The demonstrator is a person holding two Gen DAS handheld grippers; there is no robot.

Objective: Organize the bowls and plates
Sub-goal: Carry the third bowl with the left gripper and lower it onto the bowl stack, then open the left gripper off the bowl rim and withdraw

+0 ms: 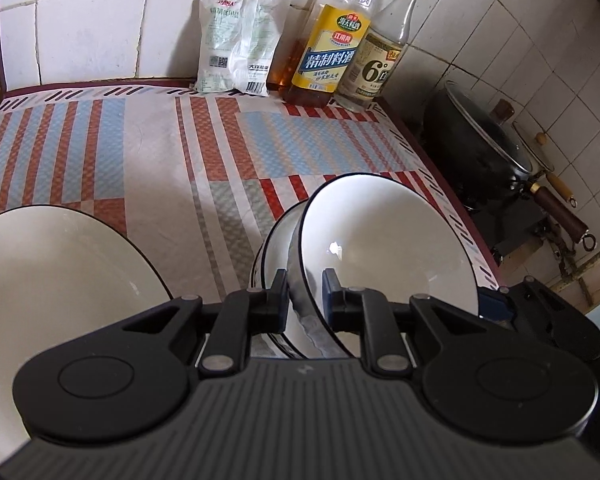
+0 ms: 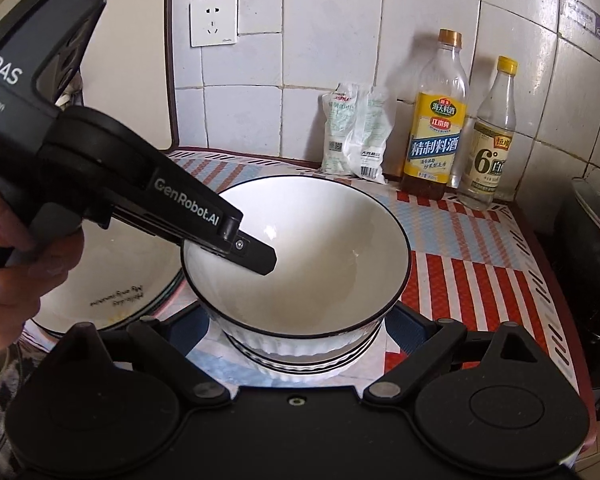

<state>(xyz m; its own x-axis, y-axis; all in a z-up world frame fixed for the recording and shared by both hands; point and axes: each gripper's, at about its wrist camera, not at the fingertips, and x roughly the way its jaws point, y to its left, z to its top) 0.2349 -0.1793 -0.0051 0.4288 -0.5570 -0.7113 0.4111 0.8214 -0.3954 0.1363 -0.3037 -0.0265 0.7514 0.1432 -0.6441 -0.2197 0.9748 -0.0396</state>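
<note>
A white bowl with a dark rim is clamped at its rim by my left gripper, one finger inside and one outside. In the right wrist view this bowl sits tilted in a second ribbed white bowl below it. The left gripper's finger reaches into the bowl from the left. A white plate with a dark rim lies to the left, also in the right wrist view. My right gripper stands wide open around the bowl stack, its fingertips hidden behind the bowls.
A striped mat covers the counter. A salt bag, a cooking wine bottle and a vinegar bottle stand at the tiled back wall. A black pot sits on the stove beyond the counter's right edge.
</note>
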